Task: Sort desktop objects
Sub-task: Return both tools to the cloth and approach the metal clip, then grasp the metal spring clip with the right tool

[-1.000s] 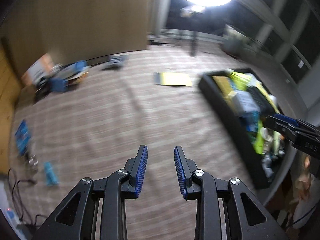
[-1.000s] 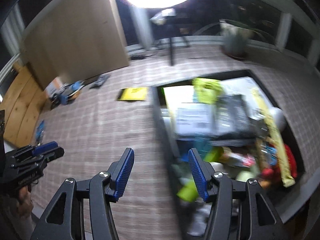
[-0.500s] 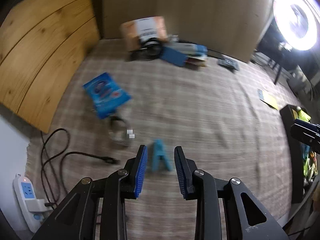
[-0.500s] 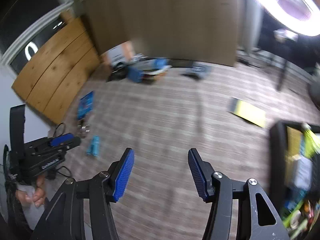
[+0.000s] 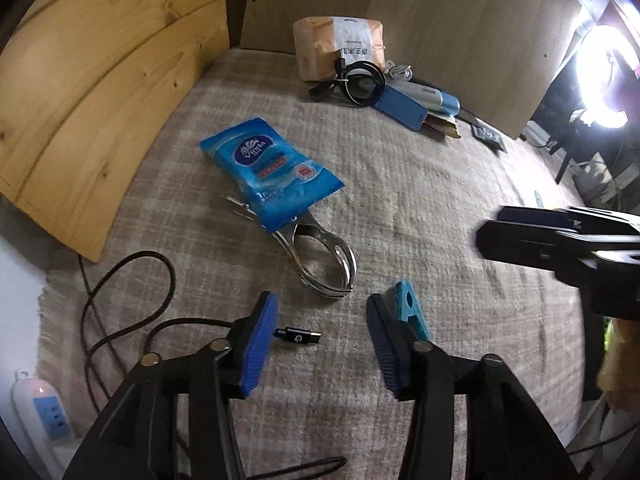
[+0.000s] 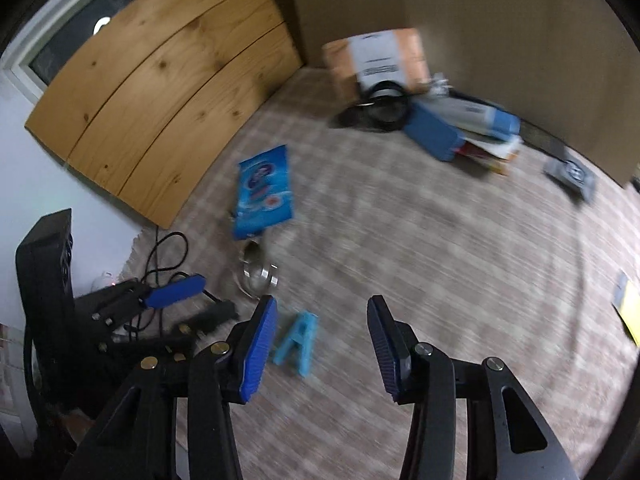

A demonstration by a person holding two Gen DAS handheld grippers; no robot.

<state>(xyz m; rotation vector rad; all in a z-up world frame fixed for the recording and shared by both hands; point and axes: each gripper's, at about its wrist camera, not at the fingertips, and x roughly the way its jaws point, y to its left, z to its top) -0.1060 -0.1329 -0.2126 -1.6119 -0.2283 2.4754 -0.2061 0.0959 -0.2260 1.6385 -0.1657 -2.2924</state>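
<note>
The left gripper (image 5: 322, 338) now hangs over the plaid cloth (image 5: 400, 208) with jaws opening, wider than a second ago, nothing pinched; a black USB plug (image 5: 298, 336) lies between its pads. The light blue clip (image 5: 410, 314) sits just beside its right pad, and in the right wrist view lies just inside the left pad of the right gripper (image 6: 320, 344), whose jaws are closing on nothing. Beyond lie metal tongs (image 5: 320, 254) under a blue wipes pack (image 5: 270, 174), then a brown parcel (image 5: 340, 46) by the wall. The black bin seen a second ago has left both views
</note>
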